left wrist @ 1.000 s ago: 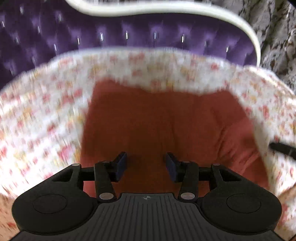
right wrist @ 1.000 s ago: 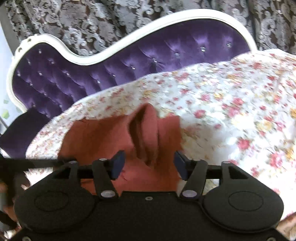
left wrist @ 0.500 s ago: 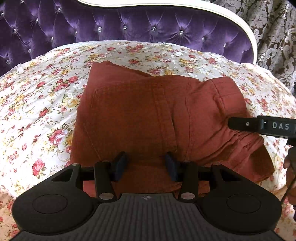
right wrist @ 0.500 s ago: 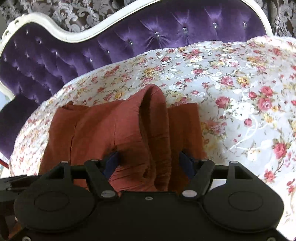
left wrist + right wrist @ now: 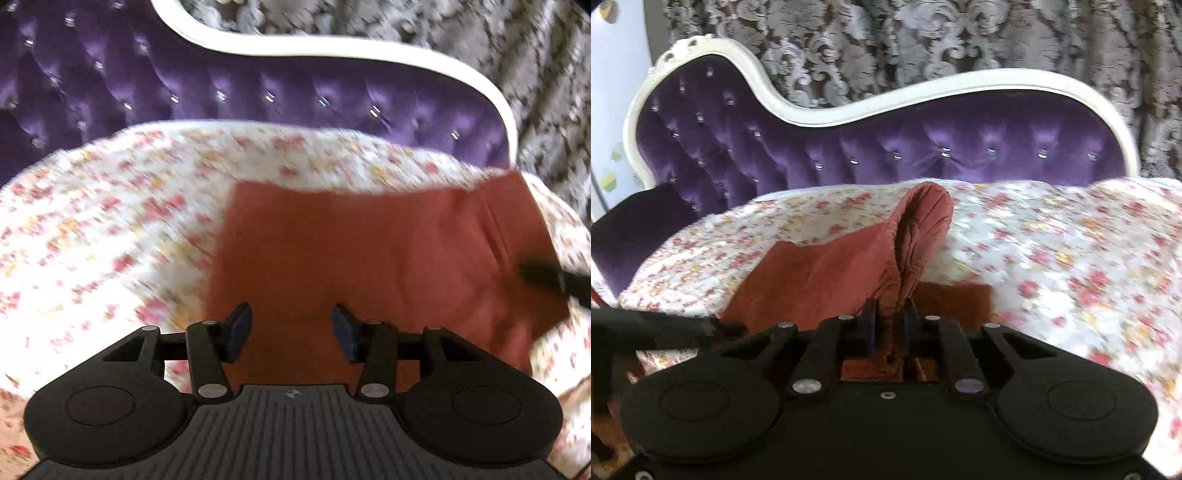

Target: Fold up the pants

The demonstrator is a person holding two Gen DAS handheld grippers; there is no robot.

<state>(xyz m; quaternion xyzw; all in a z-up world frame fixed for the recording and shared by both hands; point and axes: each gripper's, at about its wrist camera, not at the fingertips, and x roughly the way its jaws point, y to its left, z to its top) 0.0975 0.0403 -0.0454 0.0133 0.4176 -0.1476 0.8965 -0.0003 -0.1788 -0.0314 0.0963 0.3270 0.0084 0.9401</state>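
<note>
Floral bedspread [image 5: 92,236] fills the left half of the left wrist view, blurred, with the purple tufted headboard [image 5: 258,92] and its white frame across the top. Lower centre, the left gripper [image 5: 291,328] stands with its blue pads apart, nothing clamped between them, rust-red cloth lying beneath the gap. The pants [image 5: 388,258] spread flat from the centre to the right edge, where a dark blurred tip of the other tool reaches in over the cloth. In the right wrist view, a black bar enters at lower left. At lower centre the right gripper [image 5: 888,332] has just been closing and now pinches a bunched fold of the pants [image 5: 827,277], which rises in a ridge towards the headboard. Patterned grey curtain [image 5: 960,37] hangs behind, upper right.
</note>
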